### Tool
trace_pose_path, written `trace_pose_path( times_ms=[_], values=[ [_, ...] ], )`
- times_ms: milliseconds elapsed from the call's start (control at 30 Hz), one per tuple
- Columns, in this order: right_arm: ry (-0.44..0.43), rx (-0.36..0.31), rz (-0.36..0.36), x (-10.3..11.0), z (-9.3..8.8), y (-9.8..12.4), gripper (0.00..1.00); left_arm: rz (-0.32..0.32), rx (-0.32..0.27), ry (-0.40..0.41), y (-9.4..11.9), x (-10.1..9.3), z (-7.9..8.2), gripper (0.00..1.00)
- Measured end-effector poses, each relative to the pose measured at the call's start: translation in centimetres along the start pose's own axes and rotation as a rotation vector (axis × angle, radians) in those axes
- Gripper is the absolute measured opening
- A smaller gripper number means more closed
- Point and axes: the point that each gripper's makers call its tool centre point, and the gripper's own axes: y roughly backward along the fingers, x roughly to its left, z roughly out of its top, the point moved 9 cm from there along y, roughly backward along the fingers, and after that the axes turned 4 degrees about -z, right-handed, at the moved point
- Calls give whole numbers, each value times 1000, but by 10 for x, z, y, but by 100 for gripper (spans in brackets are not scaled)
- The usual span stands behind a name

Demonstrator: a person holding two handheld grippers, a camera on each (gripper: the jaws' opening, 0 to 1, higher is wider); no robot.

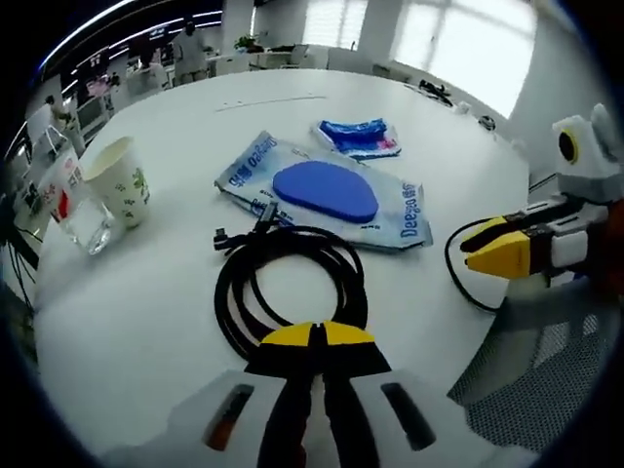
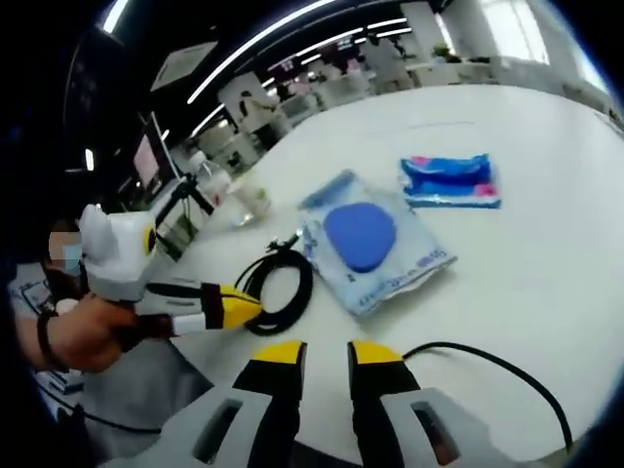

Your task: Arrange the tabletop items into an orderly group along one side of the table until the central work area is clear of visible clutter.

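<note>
A black coiled cable lies on the white table, its near edge right at my left gripper, whose yellow tips are shut together; I can't see a strand between them. Beyond the coil a blue oval pad rests on a clear printed packet, with a blue tissue pack farther back. My right gripper is open with nothing between its tips, above the table's edge. In the right gripper view the coil, pad and tissue pack lie ahead, and the left gripper reaches in from the left.
A paper cup and a clear glass stand at the table's left side. Another thin black cable loops near the table edge by the right gripper. A mesh chair sits below that edge. Desks and people fill the room behind.
</note>
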Motion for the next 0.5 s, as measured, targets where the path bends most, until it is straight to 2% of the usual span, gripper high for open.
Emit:
trace_pose_path(
  times_ms=[267, 400, 500],
  values=[
    [24, 21, 23, 2, 1, -10, 15, -22, 32, 10, 4, -7, -6, 0],
    [32, 27, 32, 4, 2, -13, 15, -50, 58, -21, 5, -16, -8, 0],
    [34, 32, 40, 5, 5, -17, 15, -63, 67, -28, 5, -15, -7, 1]
  ],
)
